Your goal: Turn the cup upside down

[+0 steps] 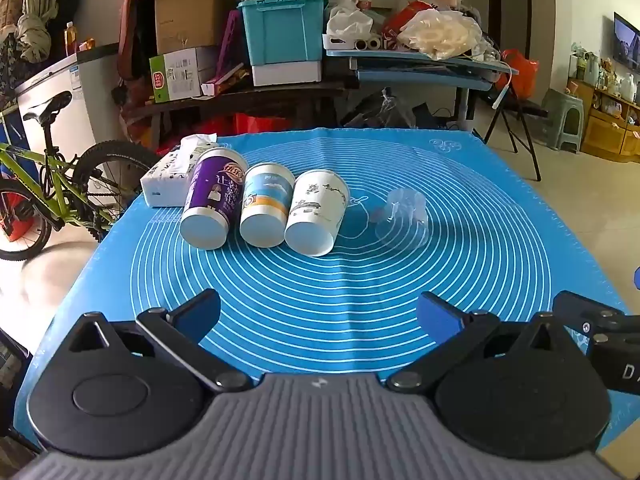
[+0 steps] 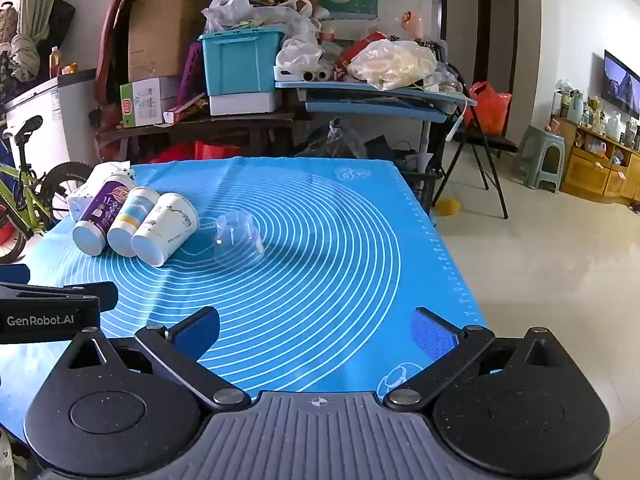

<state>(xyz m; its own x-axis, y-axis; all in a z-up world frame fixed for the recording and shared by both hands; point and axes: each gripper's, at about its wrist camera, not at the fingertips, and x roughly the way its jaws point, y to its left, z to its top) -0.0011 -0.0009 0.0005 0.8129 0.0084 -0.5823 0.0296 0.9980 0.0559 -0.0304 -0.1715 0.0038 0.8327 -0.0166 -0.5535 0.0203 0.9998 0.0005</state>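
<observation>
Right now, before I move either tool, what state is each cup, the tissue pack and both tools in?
Purple cup: lying on its side, base toward the camera.
Blue cup: on its side, between the other two paper cups.
White cup: on its side.
Clear cup: apart from the others; orientation hard to tell.
Tissue pack: open, tissue sticking out.
Left tool: open, empty.
Right tool: open, empty.

mat [image 1: 320, 288]: smooth rubbery sheet, faint creases
clear cup [image 1: 402, 216]: transparent glossy plastic
white cup [image 1: 316, 212]: matt paper
pads [image 2: 430, 334]: ribbed blue rubber
</observation>
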